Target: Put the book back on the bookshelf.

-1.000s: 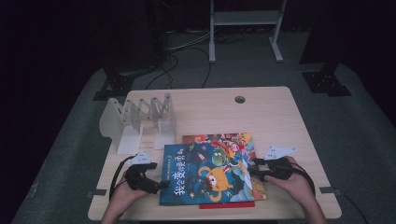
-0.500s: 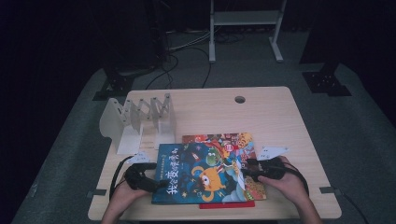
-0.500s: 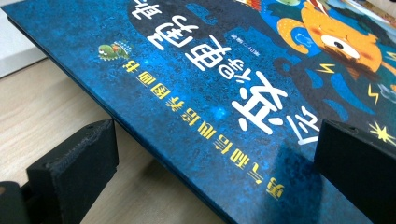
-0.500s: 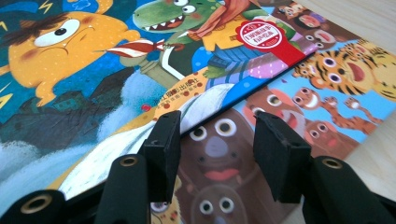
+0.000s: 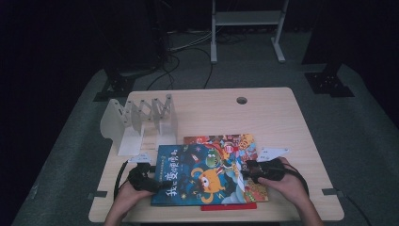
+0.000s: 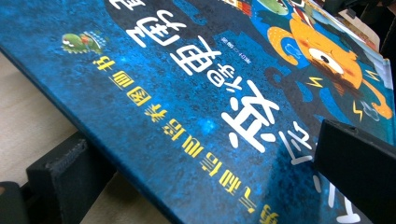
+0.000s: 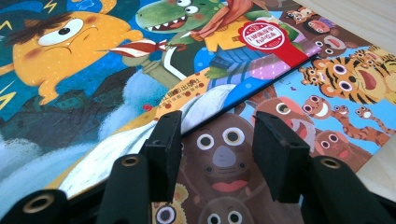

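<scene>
Apparently the step in hand is lifting the top blue picture book [image 5: 200,175] off the stack at the near edge of the tabletop [image 5: 263,108] so it can go into the white folding book rack [image 5: 141,123] standing at the left rear.

The left tongs [image 5: 157,184] grasp the blue book's left edge: in the left gripper view 1 black jaw sits under the cover and the other presses on top, and the edge rides clear of the wood. The right tongs [image 5: 248,169] are clenched as far as they go; in the right gripper view their 2 jaws point at the blue book's right-hand edge and at the orange animal book [image 7: 327,98] lying beneath it, and I judge they pinch nothing, with the brown monkey face visible between them.

So the blue book lies mostly flat on the orange one, raised only at its left side, and a red book [image 5: 228,206] peeks out under both at the near edge.

Next, I reckon, the right tongs need to open and take the blue cover's free right edge alone, without catching the orange book. Then both hands must raise the book together, tip it upright and carry it left and back to a slot in the rack.
</scene>
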`<state>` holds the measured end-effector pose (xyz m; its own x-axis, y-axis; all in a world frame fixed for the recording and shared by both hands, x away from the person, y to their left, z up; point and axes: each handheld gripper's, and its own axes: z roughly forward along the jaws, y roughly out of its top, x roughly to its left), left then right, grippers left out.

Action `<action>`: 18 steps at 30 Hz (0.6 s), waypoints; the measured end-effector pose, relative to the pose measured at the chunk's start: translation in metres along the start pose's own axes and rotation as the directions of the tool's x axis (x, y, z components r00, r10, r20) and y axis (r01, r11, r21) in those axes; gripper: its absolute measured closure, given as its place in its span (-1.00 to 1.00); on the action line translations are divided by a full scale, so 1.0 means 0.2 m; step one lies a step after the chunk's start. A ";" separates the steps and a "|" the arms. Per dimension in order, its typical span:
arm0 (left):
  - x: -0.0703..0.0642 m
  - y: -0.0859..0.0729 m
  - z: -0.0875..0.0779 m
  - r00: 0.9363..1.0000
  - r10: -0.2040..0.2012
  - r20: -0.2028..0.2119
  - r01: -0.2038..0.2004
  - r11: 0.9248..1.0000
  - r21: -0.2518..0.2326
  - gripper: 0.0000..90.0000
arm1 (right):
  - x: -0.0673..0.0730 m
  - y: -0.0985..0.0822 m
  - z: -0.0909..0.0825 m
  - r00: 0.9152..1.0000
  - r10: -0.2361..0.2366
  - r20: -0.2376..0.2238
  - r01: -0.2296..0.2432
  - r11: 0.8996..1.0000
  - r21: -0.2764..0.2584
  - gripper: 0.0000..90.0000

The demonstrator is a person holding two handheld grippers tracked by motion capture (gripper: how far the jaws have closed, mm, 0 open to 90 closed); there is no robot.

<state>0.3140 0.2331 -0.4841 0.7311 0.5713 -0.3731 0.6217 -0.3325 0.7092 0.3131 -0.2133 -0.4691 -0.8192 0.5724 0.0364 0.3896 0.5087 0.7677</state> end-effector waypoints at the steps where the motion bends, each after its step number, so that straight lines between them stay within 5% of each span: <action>1: 0.00 0.00 0.00 1.000 0.001 -0.004 0.000 1.000 0.007 -1.00 | 0.00 0.00 0.00 1.000 0.000 0.000 0.000 1.000 0.000 0.16; 8: -0.03 0.02 -0.03 1.000 0.019 -0.014 -0.018 0.999 0.027 -1.00 | 0.01 0.00 0.01 1.000 -0.008 -0.004 0.008 1.000 -0.004 0.18; 18: -0.09 0.09 -0.14 0.999 0.048 -0.009 -0.048 0.998 -0.037 -1.00 | 0.02 0.01 0.01 0.999 -0.018 -0.030 0.018 1.000 0.005 0.15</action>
<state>0.3033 0.2379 -0.4483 0.7576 0.5612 -0.3333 0.5749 -0.3319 0.7479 0.3110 -0.2080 -0.4689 -0.8383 0.5437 0.0414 0.3764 0.5220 0.7654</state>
